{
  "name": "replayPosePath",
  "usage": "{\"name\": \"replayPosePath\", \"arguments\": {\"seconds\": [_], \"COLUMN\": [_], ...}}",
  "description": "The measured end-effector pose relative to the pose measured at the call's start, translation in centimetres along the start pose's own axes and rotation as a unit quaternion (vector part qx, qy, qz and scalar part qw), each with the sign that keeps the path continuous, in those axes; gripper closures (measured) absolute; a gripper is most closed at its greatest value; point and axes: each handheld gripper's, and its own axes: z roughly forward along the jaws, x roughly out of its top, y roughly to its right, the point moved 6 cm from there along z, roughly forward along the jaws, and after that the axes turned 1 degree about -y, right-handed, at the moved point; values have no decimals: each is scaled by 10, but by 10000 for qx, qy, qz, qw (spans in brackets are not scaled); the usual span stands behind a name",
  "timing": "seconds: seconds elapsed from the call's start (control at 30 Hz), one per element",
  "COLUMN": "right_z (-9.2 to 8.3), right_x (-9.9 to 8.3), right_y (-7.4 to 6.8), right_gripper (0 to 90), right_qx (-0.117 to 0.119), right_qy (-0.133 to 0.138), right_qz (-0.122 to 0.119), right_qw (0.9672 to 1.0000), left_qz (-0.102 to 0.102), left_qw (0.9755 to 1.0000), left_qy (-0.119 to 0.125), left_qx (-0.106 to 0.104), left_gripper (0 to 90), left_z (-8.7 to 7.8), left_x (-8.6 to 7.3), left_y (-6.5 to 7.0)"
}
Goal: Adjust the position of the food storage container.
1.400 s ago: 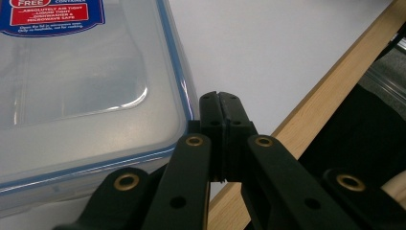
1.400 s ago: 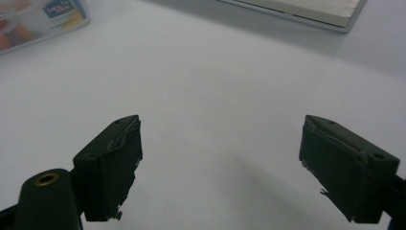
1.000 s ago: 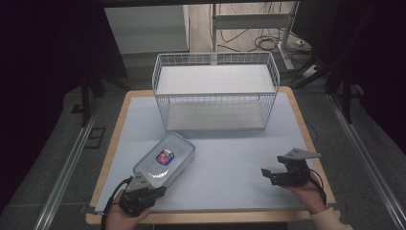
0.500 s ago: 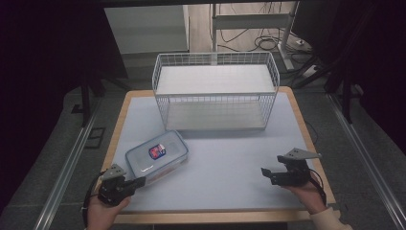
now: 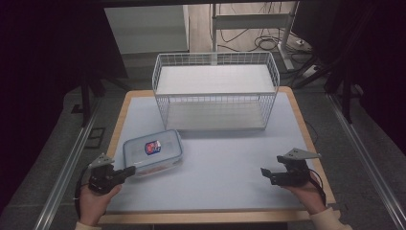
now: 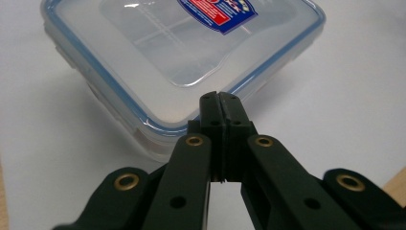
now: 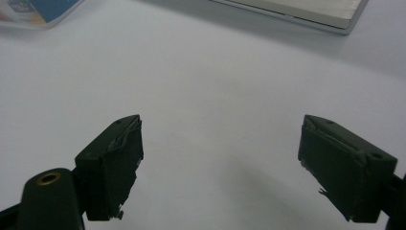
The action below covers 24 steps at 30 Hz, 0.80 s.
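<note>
Container (image 5: 153, 152) near table's (image 5: 239, 201) left edge

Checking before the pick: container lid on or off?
On. The lid sits flush on the container, its blue seal unbroken all round.

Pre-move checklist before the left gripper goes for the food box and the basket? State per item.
1. Left gripper jaws open for a grasp: not ok, shut with nothing between them.
2. Left gripper aimed at the food box: ok, tips at its near corner; contact cannot tell.
3. Lid seated on the box: ok.
4. Right gripper ready: ok, jaws wide open over bare mat.
5. Wire basket free to receive: ok, nothing inside.
6. Path from box to basket: ok, mat between them bare.
</note>
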Motion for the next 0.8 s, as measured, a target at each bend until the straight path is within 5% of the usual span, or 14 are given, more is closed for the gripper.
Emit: {"name": "replayPosePath", "arguments": {"seconds": [0.7,0.8], "right_z": [1,0], "right_x": [0,-1], "right_y": [1,1], "right_gripper": [159,159], "right_qx": [5,-2], "right_qy": [-11,-12], "right_qz": [21,23], "right_qw": [10000,10000], "left_qz": [-116,-219], "left_qw": [9998,9995], "left_qy": [2,188], "left_qx": [178,135], "left_gripper": [900,900], "left_z": [2,-10], "left_x": [9,14], "left_y": [-22,-24]}}
